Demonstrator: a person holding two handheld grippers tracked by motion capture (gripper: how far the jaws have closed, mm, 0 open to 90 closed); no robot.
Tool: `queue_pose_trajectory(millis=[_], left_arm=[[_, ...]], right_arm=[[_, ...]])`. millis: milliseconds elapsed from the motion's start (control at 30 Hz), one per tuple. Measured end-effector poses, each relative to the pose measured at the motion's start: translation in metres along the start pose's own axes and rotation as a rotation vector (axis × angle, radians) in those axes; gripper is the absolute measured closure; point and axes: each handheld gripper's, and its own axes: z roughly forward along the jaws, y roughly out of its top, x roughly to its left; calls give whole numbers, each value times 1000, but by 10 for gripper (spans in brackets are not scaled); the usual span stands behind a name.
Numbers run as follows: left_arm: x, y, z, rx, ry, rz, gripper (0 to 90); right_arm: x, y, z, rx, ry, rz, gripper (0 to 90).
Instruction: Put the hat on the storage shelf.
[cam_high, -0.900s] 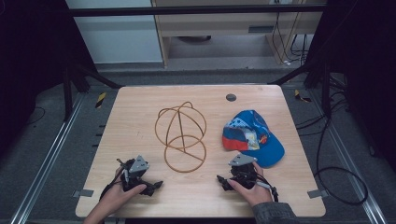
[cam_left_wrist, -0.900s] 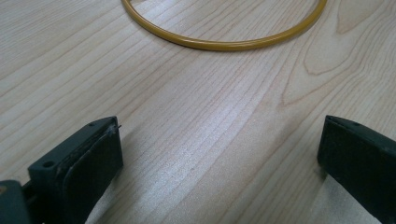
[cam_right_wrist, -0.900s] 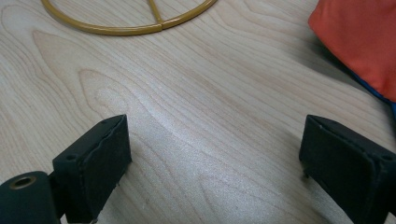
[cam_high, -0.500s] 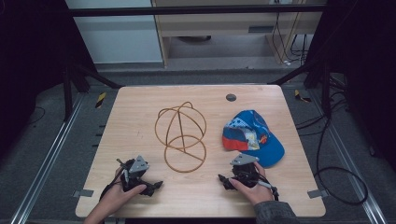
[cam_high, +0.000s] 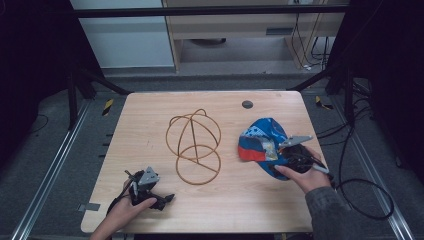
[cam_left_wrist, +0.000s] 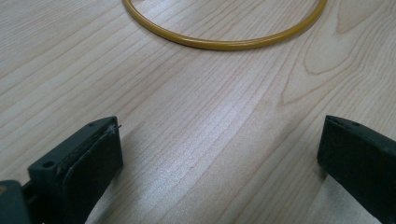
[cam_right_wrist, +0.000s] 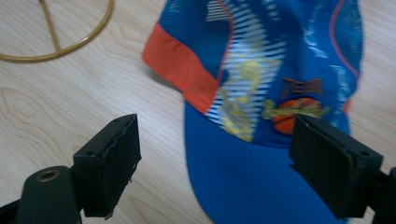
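One blue fabric cap (cam_high: 265, 145) with an orange band and white stripes lies on the light wooden table (cam_high: 150, 115), directly in front of the right tongs (cam_right_wrist: 215, 168). Its blue brim is between the two black jaws of these tongs, which stand wide apart and do not touch it. On the front of the cap there is a yellow and orange emblem with small dark letters, but they are too blurred to read. One stand of thin golden wire (cam_high: 194, 142), made of a flat ring and crossing hoops, is on the table between the two tongs, to the left of the right tongs. The left tongs (cam_left_wrist: 219, 154) are also open, with bare wood between the jaws, and the ring of the stand is just ahead of them. One small dark round hole (cam_high: 247, 104) is in the table beyond the cap.
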Motion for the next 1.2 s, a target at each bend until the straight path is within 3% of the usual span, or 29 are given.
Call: queue_pose_trajectory(millis=[300,533,833,967,1200], left_arm=[[0,0,0,-3,0,-3,0],[0,0,0,-4,-1,-4,0],[0,0,0,-5,-2,-1,0],[0,0,0,-5,-2,1,0],[0,0,0,-5,-2,1,0]], right_arm=[[-42,31,-5,104,-1,39,183],[-53,54,6,145,13,47,265],[-59,59,43,233,3,61,290],[-59,59,51,262,9,57,453],[-54,61,55,265,75,28,828]])
